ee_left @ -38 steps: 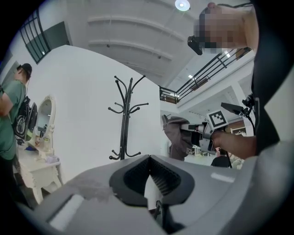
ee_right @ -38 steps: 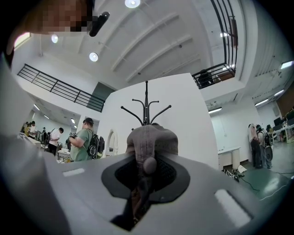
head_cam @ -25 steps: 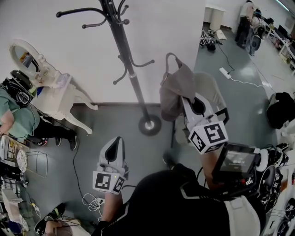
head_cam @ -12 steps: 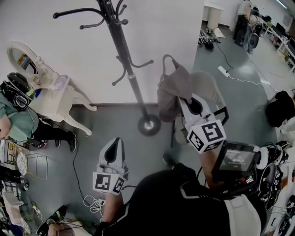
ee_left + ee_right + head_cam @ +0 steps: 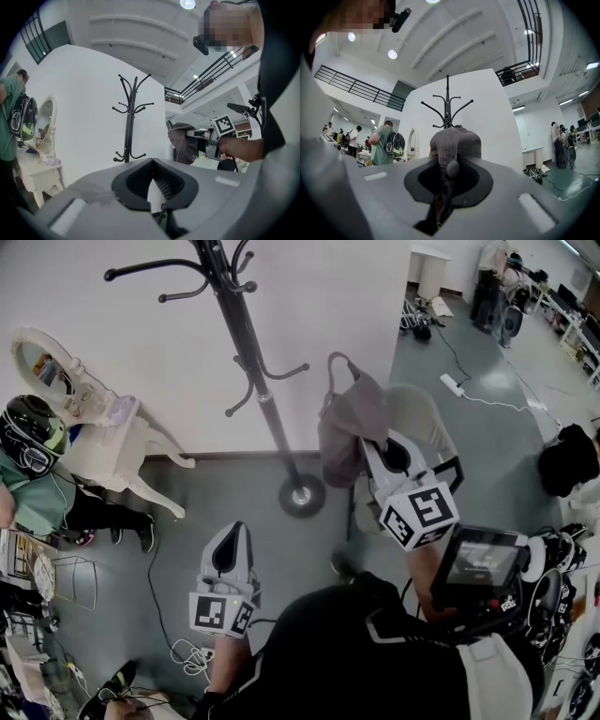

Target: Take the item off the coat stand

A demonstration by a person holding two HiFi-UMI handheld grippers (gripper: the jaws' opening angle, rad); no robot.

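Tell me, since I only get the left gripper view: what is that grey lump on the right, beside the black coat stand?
Observer: A grey cap. The right gripper view shows the button on its crown, with the right gripper jaws closed on its fabric.
Operator: Is it hooked on the stand?
Observer: No. The head view, from above, shows a gap between the nearest hook of the coat stand and the cap's loop.
Operator: And the gripper I look along?
Observer: In the head view the left gripper sits low, close to the person's body, away from both cap and stand.
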